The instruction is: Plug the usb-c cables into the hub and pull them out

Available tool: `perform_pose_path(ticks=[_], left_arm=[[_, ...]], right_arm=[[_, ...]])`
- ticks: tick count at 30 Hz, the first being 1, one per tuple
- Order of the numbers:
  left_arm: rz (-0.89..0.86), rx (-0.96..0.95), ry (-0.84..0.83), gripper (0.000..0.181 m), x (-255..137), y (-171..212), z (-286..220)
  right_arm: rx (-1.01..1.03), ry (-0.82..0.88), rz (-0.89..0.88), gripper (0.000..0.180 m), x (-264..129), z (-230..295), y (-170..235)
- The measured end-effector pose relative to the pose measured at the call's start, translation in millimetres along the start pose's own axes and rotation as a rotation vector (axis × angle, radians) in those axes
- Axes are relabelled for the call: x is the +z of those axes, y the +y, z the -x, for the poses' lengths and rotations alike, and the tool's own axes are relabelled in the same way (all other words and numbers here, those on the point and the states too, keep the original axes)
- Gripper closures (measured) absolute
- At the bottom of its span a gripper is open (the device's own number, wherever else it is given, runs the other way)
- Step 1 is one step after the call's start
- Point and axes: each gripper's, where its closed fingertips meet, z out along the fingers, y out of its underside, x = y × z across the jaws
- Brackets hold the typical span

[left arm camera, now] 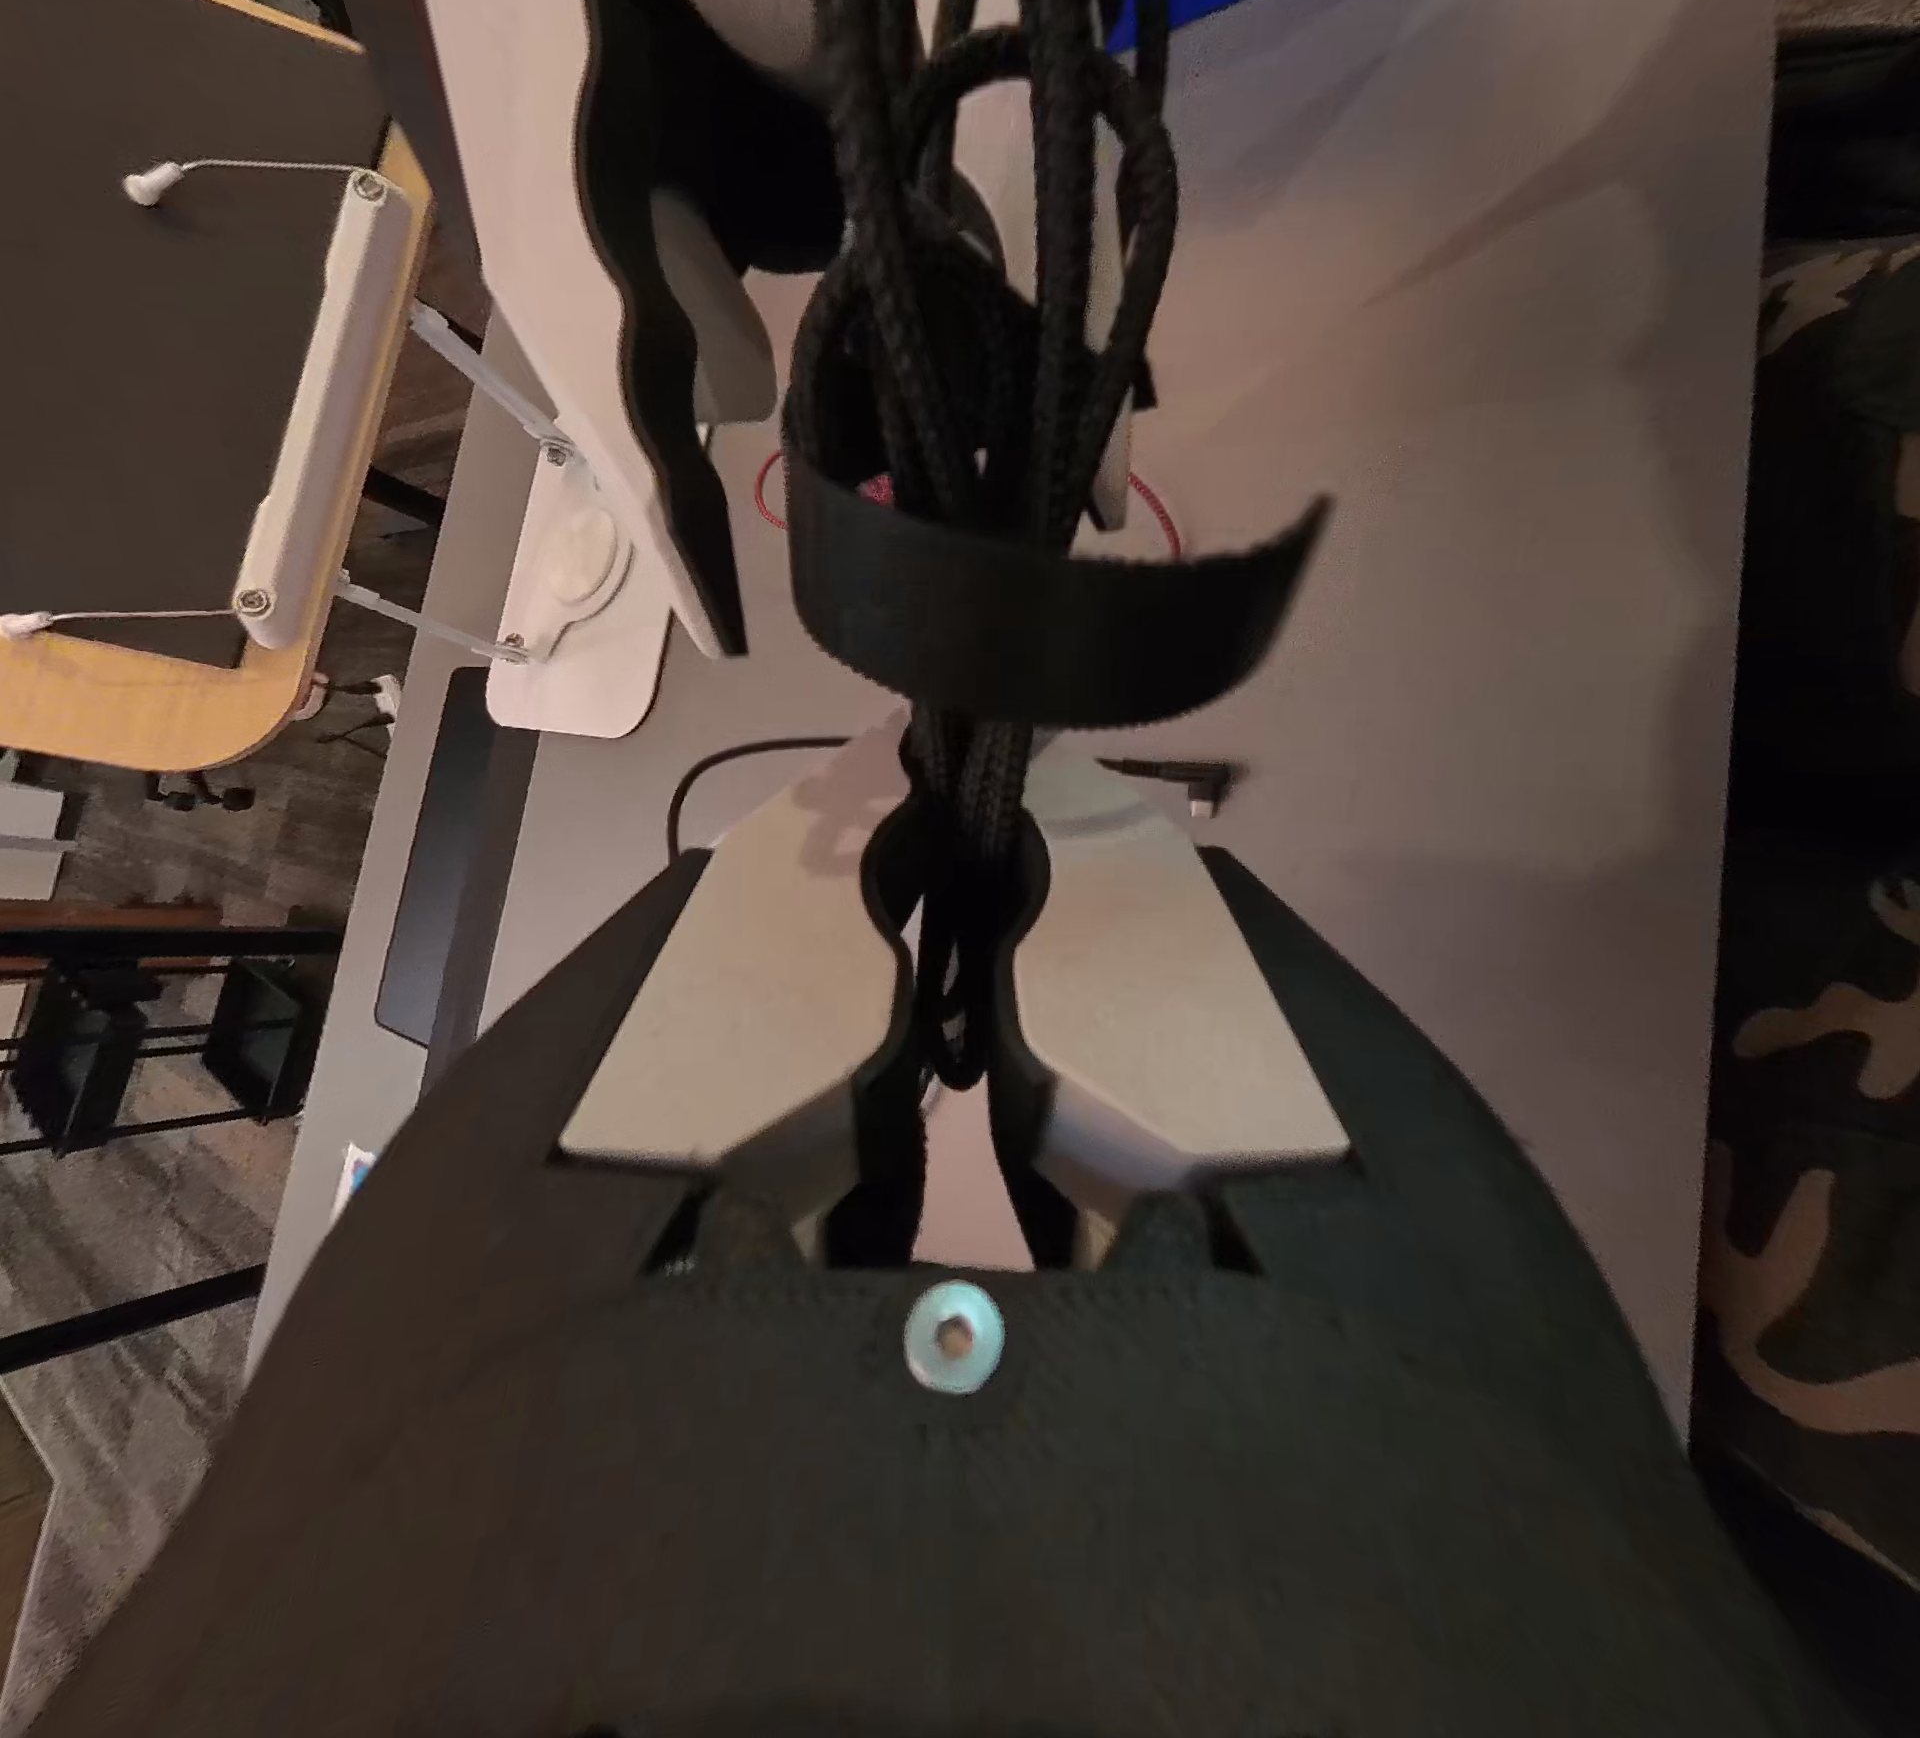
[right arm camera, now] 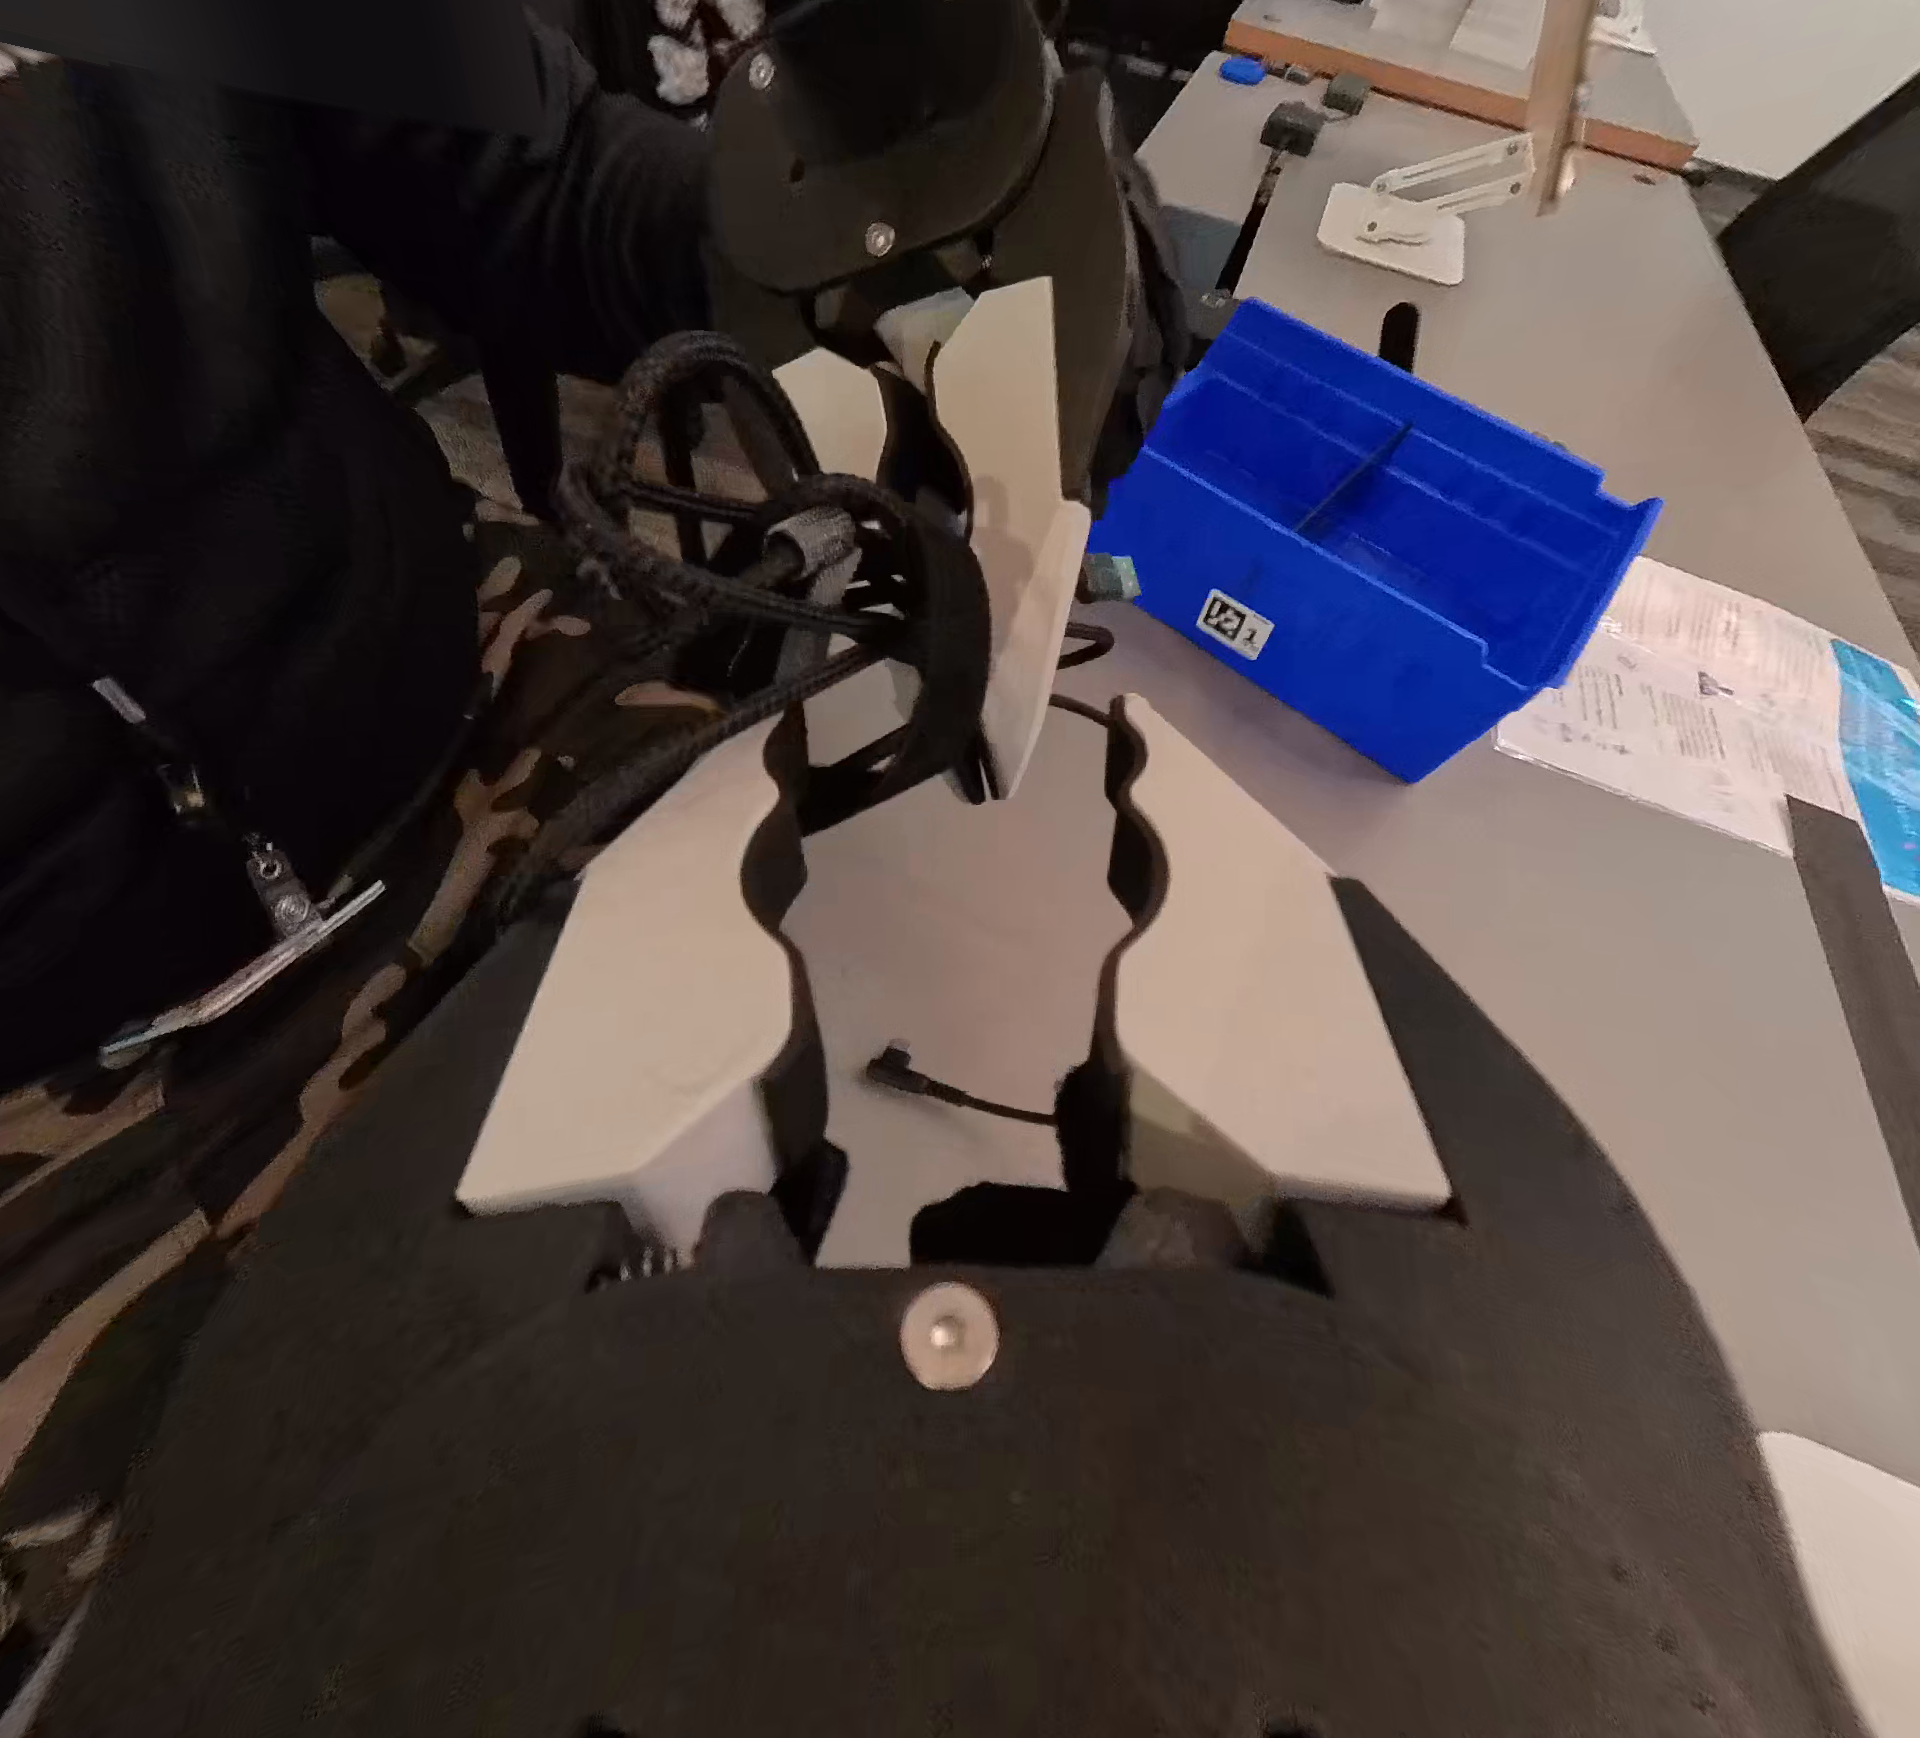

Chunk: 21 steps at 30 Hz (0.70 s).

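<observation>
My left gripper (left arm camera: 956, 857) is shut on a bundle of black braided cables (left arm camera: 1039, 254) wrapped with a black strap (left arm camera: 997, 618), held up above the grey table (left arm camera: 1455, 441). In the right wrist view the left gripper (right arm camera: 982, 753) and the bundle (right arm camera: 707, 566) hang just beyond my right gripper (right arm camera: 951, 722), which is open and empty. The right gripper's white fingers (left arm camera: 582, 317) stand to either side of the bundle. A loose black cable with an angled plug (right arm camera: 904, 1070) lies on the table below, also in the left wrist view (left arm camera: 1184, 779). A red cable (left arm camera: 1164, 514) lies under the bundle. I see no hub.
A blue divided bin (right arm camera: 1382, 649) stands on the table to the right, with papers (right arm camera: 1683, 712) beyond it. A white lamp base (left arm camera: 571, 608) sits near the table's far edge. A person in dark and camouflage clothing (right arm camera: 260, 649) is close on the left. The tips of both grippers are at nearly the same place.
</observation>
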Motion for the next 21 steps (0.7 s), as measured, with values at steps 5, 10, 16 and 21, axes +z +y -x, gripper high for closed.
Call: perform_pose_path(ticks=[5,10,16,21], left_arm=[[-0.012,-0.016,-0.021,0.181,-2,0,6],[-0.015,-0.035,-0.034,0.181,-2,-1,9],[-0.052,-0.094,-0.044,0.181,-6,-4,17],[-0.058,-0.127,-0.038,0.181,-7,-4,20]], right_arm=[[0.043,0.029,-0.069,0.12,-12,-3,-5],[0.091,0.069,-0.116,0.112,-26,-10,-3],[0.156,0.176,-0.269,0.112,-59,-12,-7],[0.212,0.229,-0.322,0.108,-64,3,4]])
